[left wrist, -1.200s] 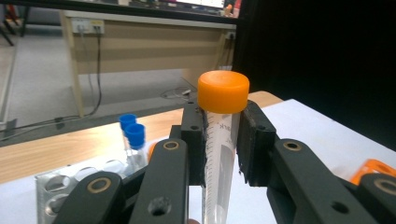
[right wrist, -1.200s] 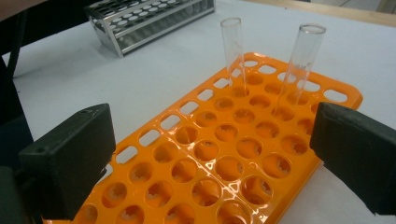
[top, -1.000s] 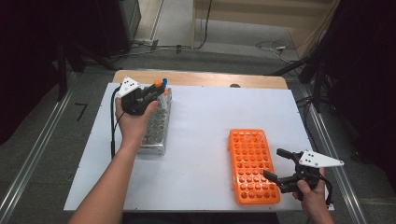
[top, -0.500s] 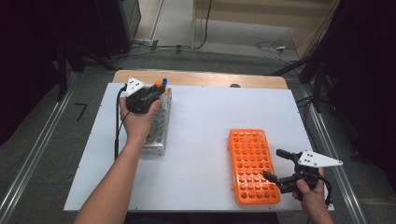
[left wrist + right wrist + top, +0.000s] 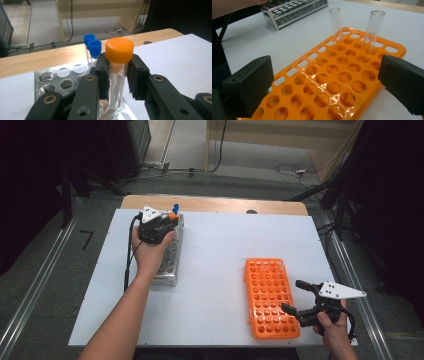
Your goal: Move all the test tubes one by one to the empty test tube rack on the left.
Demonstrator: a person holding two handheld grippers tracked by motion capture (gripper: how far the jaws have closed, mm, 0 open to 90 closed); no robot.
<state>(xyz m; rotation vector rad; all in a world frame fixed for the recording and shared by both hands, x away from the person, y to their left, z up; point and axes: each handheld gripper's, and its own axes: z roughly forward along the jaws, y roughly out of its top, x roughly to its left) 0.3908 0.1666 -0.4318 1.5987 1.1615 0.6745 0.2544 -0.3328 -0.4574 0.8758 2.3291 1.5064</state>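
My left gripper is over the far end of the metal tube rack. An orange-capped glass tube stands between its jaws, its foot in a rack hole. The jaws have just been opening; the left pad lies against the glass and a thin gap shows at the right pad. Two blue-capped tubes stand just behind it. My right gripper is open at the near right edge of the orange rack, nothing between its pads. Two empty uncapped glass tubes stand at the far end of that rack.
Both racks rest on a white board over a wooden table whose far edge shows. The metal rack lies far left in the right gripper view. Cables run across the floor beyond the table.
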